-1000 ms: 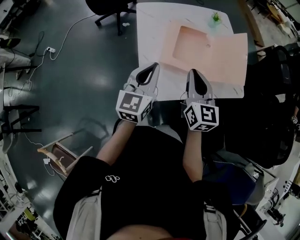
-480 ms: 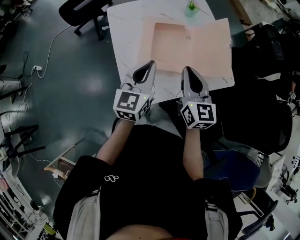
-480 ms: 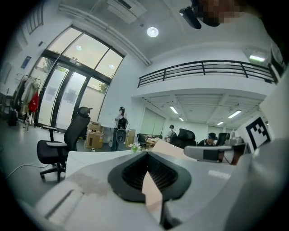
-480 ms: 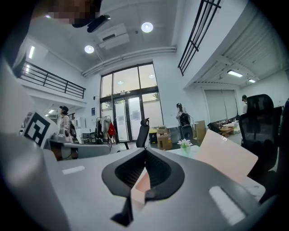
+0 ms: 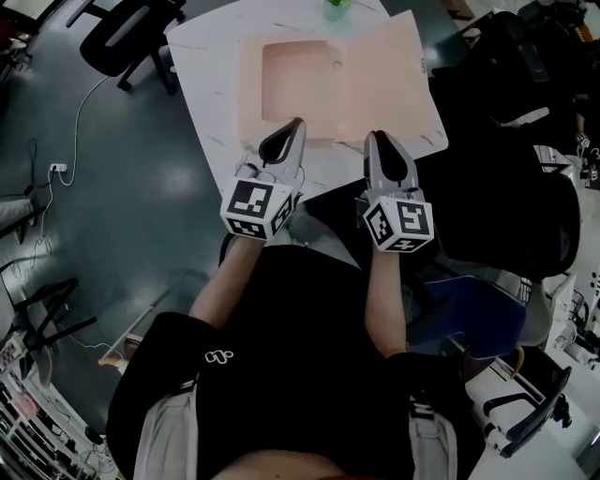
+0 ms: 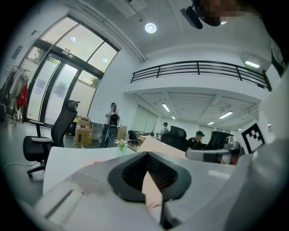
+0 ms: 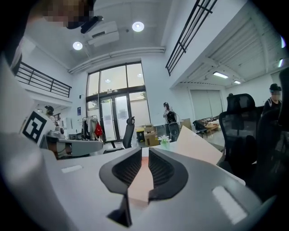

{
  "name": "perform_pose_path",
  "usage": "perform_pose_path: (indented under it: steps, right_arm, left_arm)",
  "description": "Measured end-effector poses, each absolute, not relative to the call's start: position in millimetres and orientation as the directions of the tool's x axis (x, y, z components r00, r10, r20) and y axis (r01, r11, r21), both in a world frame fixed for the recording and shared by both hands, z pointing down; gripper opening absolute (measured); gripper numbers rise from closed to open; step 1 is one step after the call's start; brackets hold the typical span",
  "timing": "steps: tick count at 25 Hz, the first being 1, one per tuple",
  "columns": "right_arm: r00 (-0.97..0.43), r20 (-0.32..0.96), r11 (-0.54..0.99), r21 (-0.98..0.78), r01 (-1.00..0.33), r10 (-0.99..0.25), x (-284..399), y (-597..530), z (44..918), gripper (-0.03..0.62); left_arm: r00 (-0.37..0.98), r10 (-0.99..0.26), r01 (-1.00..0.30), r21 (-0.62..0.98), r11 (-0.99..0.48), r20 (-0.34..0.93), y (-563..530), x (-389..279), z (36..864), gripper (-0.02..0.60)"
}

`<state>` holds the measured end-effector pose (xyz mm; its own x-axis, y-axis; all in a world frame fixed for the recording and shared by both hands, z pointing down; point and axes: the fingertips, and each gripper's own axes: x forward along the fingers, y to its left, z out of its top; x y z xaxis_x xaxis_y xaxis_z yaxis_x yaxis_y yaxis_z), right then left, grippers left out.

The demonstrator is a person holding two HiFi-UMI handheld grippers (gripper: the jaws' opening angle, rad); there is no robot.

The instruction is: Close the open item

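My left gripper (image 5: 296,125) and right gripper (image 5: 374,138) have advanced to the near edge of the open pink box (image 5: 300,80). My left fingers (image 6: 135,173) are closed and empty; my right fingers (image 7: 127,168) have just parted, with nothing between them.

- head view: above the person, aimed steeply down. Torso (image 5: 281,375) at the bottom, white table (image 5: 211,66) at the top, left gripper (image 5: 292,127) and right gripper (image 5: 377,139) close, mid-frame.
- left gripper view: low behind its own jaws, near level, facing across the table. The right gripper's marker cube (image 6: 255,134) sits at the right edge.
- right gripper view: mirrored setup. Its jaws have just been opening to a slit and grip nothing; the pink box (image 7: 198,146) shows through the gap.
- shared by all three: table, pink box, small plant (image 5: 336,7).
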<state>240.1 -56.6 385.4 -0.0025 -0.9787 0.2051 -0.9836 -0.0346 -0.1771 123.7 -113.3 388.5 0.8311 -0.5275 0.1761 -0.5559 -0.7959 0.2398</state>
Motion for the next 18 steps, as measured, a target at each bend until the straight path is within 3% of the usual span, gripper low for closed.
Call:
perform_pose_path:
  steps: [8,18]
  right_arm:
    - [0.121,0.280,-0.185,-0.214,-0.959,-0.952,297,-43,417,0.130]
    - [0.219,0.330,-0.309,-0.254,-0.917,-0.918,348,-33,444,0.133]
  left_arm:
    - [0.831,-0.510,-0.553,0.240,-0.798,0.220,-113,135,403,-0.014]
    - [0.831,-0.477,-0.543,0.233,-0.807,0.287,-110,152,426,-0.014]
